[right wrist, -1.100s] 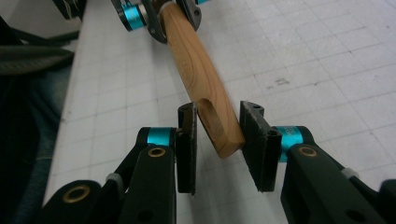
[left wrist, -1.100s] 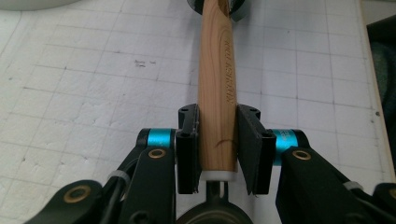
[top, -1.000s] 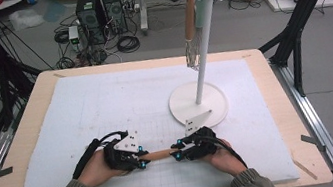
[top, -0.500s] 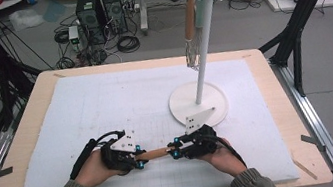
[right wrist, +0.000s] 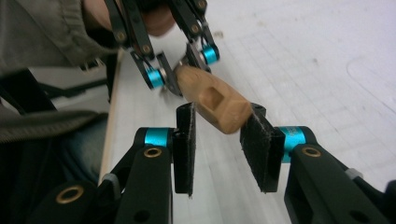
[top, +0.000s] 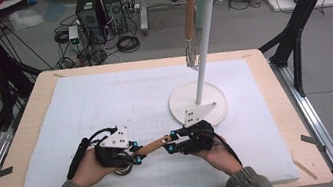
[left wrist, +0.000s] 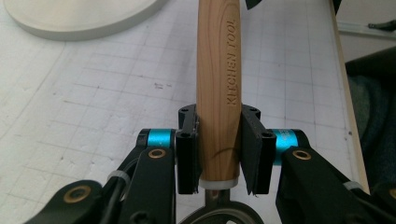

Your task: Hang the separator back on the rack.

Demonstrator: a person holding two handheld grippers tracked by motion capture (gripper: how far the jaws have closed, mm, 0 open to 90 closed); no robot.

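While the left gripper [left wrist: 218, 154] clamps the wooden handle [left wrist: 218, 88] near its metal end, low over the white mat [top: 105, 103], the handle's free tip sits between the jaws of the right gripper [right wrist: 217, 135], which have just been opening and look slightly clear of it

— How do the 2 grippers sit?
— The left gripper [top: 136, 157] is clamped tight. The right gripper [top: 168, 142] faces it, jaws just opening, pads slightly apart, both forearms low.
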